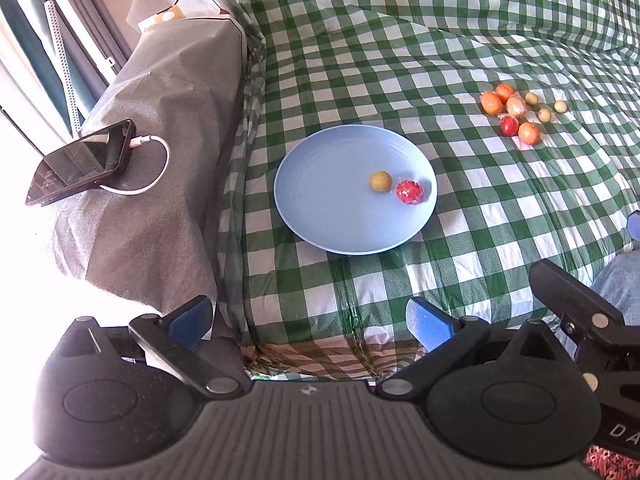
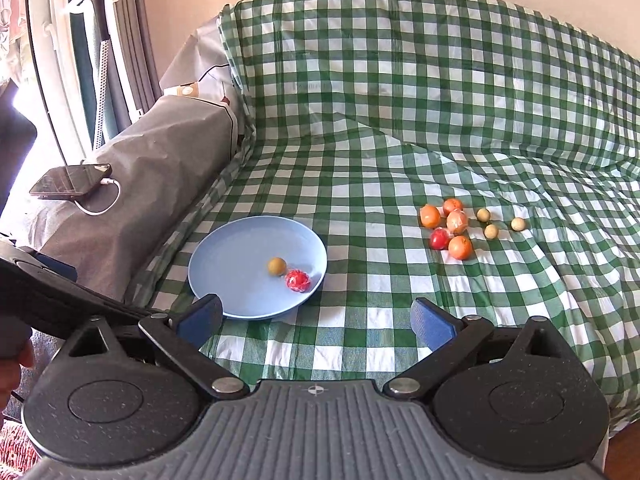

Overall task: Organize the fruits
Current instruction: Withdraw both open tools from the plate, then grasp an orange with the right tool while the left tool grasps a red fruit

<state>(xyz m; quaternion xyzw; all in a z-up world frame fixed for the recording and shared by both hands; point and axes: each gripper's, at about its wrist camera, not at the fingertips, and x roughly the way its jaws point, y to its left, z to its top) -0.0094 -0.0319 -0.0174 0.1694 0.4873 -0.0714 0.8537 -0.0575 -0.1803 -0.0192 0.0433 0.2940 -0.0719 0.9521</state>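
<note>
Green-and-white checked cloth (image 2: pixel 400 160) over a sofa, round pale-blue plate (image 2: pixel 224 256) at its left, loose fruit to the right.

The plate holds 1 olive-yellow round fruit (image 2: pixel 277 266) beside 1 red fruit in clear wrap (image 2: pixel 297 280). Well apart lies a cluster of 5 orange and red fruits (image 2: pixel 448 228) with 3 small pale balls (image 2: pixel 491 231). Left gripper (image 1: pixel 308 320) and right gripper (image 2: pixel 316 318) both hang with jaws wide apart, empty.

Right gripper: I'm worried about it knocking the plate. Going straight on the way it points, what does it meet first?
Probably the checked cloth, between the blue plate and the loose fruits. The open right gripper seems to miss both, though depth is unclear.
</note>
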